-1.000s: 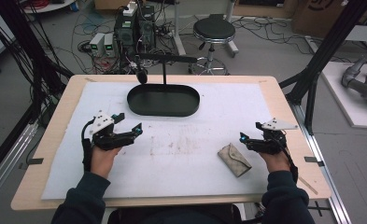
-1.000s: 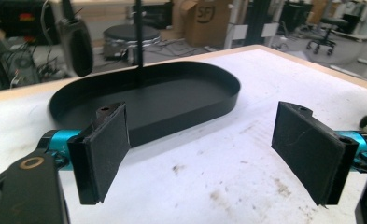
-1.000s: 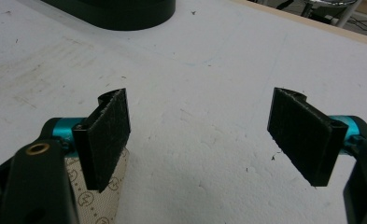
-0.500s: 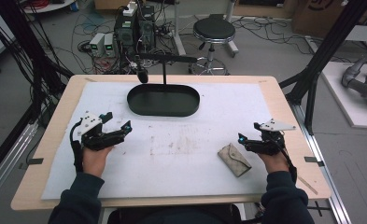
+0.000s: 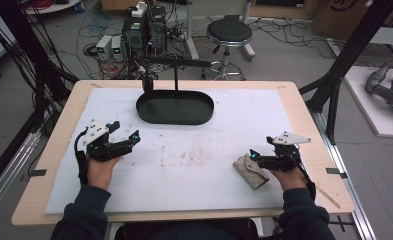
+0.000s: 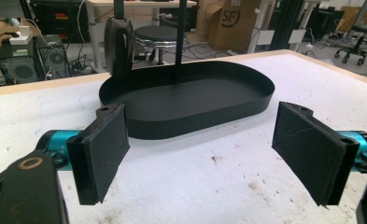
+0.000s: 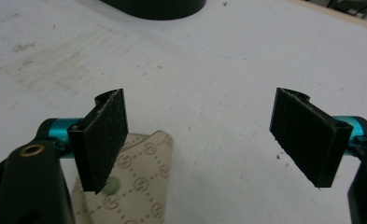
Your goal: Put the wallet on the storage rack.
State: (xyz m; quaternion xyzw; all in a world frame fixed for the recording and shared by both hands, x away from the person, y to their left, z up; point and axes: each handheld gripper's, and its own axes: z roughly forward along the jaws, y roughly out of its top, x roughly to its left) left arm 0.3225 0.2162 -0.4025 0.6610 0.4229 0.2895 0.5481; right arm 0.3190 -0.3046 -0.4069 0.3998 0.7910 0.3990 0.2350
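Note:
A beige patterned pouch (image 5: 249,170) lies flat on the white mat at the front right. My right gripper (image 5: 261,146) hovers at its right end, open. Its jaws have just been opening. In the right gripper view the pouch (image 7: 144,186) sits low beside the left pad (image 7: 106,140), with bare mat between the pads of that gripper (image 7: 207,144). My left gripper (image 5: 126,129) is open at the left of the mat and holds nothing. In the left gripper view this gripper (image 6: 202,154) faces a black oval tray (image 6: 195,98). The tray (image 5: 194,107) sits at the mat's far middle.
A black stand (image 5: 176,75) rises from the tray's back, with a dark object (image 6: 118,39) hanging from its arm. The mat (image 5: 194,150) has brownish stains in the middle. Beyond the table are a stool (image 5: 229,32), computers and cables; black frame posts flank it.
My left hand and gripper have shifted a little to the left. The right gripper has stayed beside the pouch.

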